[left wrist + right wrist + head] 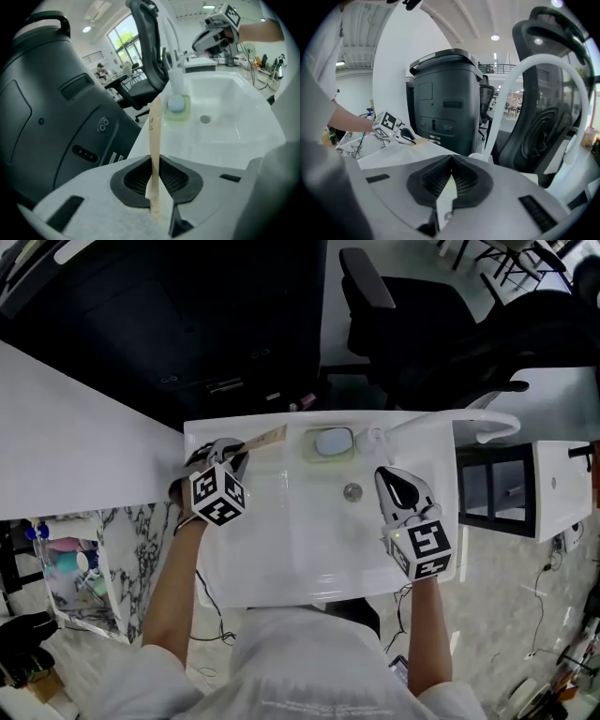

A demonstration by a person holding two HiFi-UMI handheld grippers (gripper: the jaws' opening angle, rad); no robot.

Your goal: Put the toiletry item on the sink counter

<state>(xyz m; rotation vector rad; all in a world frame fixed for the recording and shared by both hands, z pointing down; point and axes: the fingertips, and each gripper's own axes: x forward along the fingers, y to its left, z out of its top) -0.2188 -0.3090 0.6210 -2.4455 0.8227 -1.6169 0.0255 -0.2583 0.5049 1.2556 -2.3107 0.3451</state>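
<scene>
Sink (pixel 309 583), left gripper (pixel 227 447) clamped on beige strip (pixel 265 439) at back-left rim — right gripper (pixel 392 480) over basin (pixel 314 535), jaws together, empty

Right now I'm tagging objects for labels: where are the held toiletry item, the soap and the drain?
toiletry item (pixel 155 136), left gripper view, narrow edge at mid-length
soap (pixel 334 441), head view, top face
drain (pixel 352 491), head view, centre

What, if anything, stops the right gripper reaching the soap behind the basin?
Likely nothing, so yes: the right gripper, shut and empty, hangs over the basin with open space to the soap, though the tap stands close by.
</scene>
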